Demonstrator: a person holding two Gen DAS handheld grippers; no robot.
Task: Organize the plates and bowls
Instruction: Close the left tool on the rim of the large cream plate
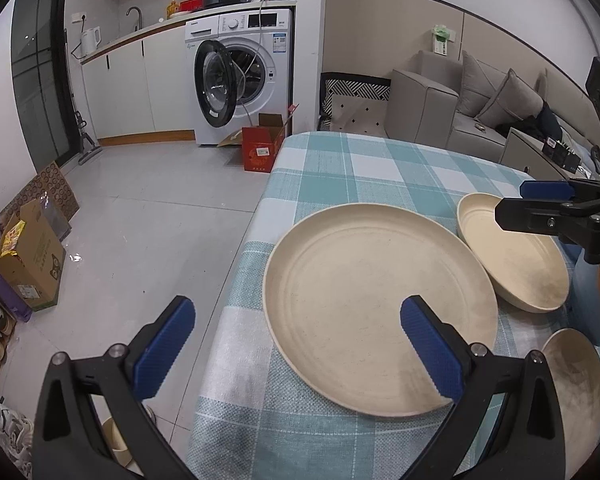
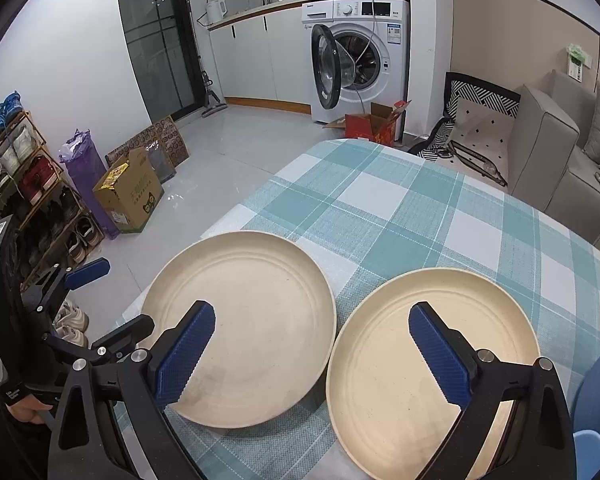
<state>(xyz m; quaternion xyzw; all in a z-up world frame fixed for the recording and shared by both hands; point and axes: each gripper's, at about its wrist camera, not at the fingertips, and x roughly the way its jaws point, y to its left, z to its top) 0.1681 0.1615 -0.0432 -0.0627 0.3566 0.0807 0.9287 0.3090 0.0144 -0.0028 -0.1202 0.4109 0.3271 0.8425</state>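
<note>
Hovering spread-jawed, empty: left gripper (image 1: 296, 344) over large cream plate (image 1: 376, 308) at 6 o'clock edge; right gripper (image 2: 312, 344) above second plate (image 2: 432, 360), released.

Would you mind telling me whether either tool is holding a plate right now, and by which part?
Nothing is held: the left tool and right tool are both open.

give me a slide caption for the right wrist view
Open right gripper hovers above two cream plates side by side on a checked tablecloth.
</note>
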